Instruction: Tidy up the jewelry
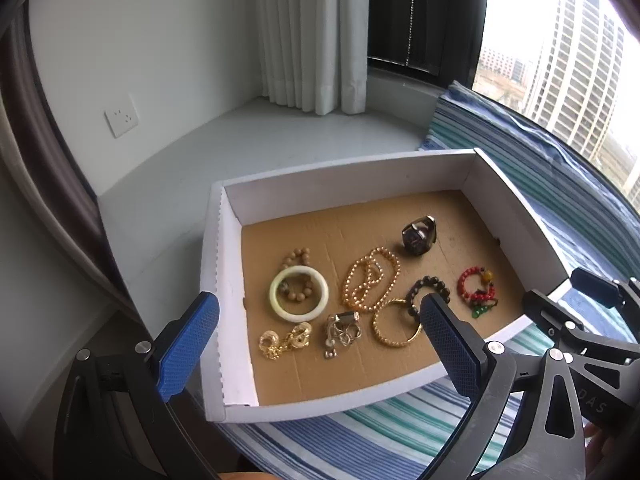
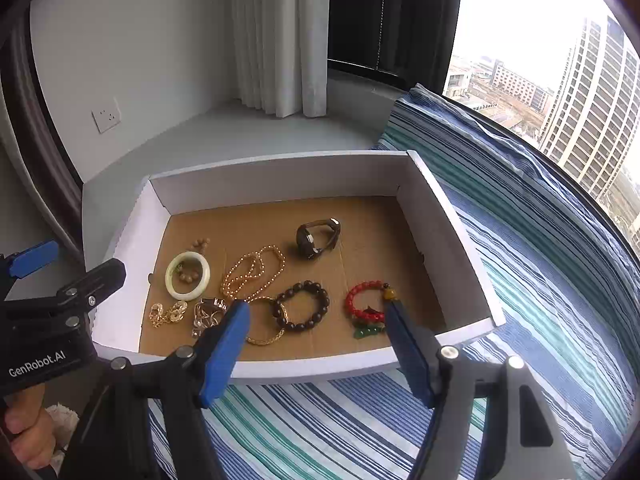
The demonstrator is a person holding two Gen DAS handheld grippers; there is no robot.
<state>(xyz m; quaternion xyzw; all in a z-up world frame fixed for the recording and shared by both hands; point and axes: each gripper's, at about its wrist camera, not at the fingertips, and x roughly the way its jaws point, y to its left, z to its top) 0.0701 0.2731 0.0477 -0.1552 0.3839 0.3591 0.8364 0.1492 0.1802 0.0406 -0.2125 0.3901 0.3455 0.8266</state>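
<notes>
Both my left gripper (image 1: 320, 344) and right gripper (image 2: 316, 344) hover wide, empty; next, I'd pinch the red bracelet (image 2: 366, 304) in the box (image 2: 280, 176).

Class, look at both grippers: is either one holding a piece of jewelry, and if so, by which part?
Nothing is held. The left gripper and right gripper are both open and empty above the box.

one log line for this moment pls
phase: pre-grasp | left tongs: open, empty | right tongs: open, empty | white box: on striped cloth | jewelry: all in box | watch: apart at back
</notes>
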